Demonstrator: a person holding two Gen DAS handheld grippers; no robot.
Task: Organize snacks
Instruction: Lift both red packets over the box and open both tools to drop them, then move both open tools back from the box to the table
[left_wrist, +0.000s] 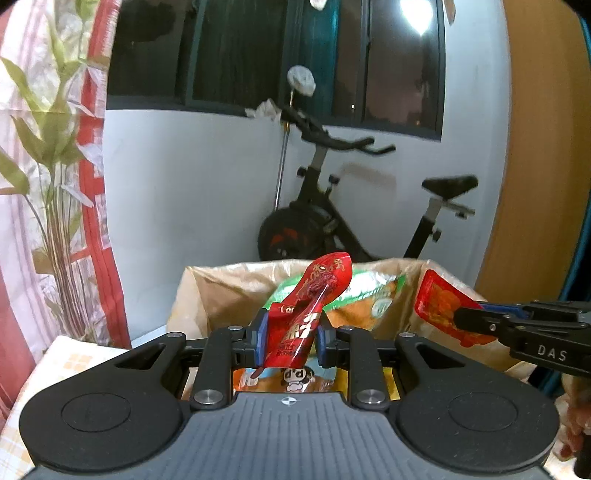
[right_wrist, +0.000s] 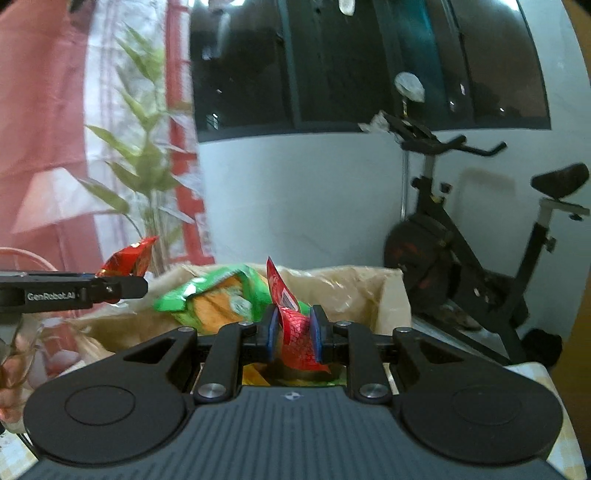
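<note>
Black exercise bike (left_wrist: 354, 206), one, stands far by the wall. One cardboard box (right_wrist: 391, 295) holds one green snack bag (right_wrist: 218, 291). Two red snack packets (left_wrist: 306, 314) are above it: left gripper (left_wrist: 290, 338) clamps one, right gripper (right_wrist: 294, 334) clamps the other.

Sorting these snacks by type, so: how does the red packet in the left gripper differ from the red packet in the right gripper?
The left gripper clamps a glossy, twisted red packet with bold white lettering; it leans up and to the right. The right gripper clamps a red packet with a fine net pattern and a white label; its thin flat end stands nearly upright. Both are red, pinched between blue pads, and held up in front of the open cardboard box.
</note>
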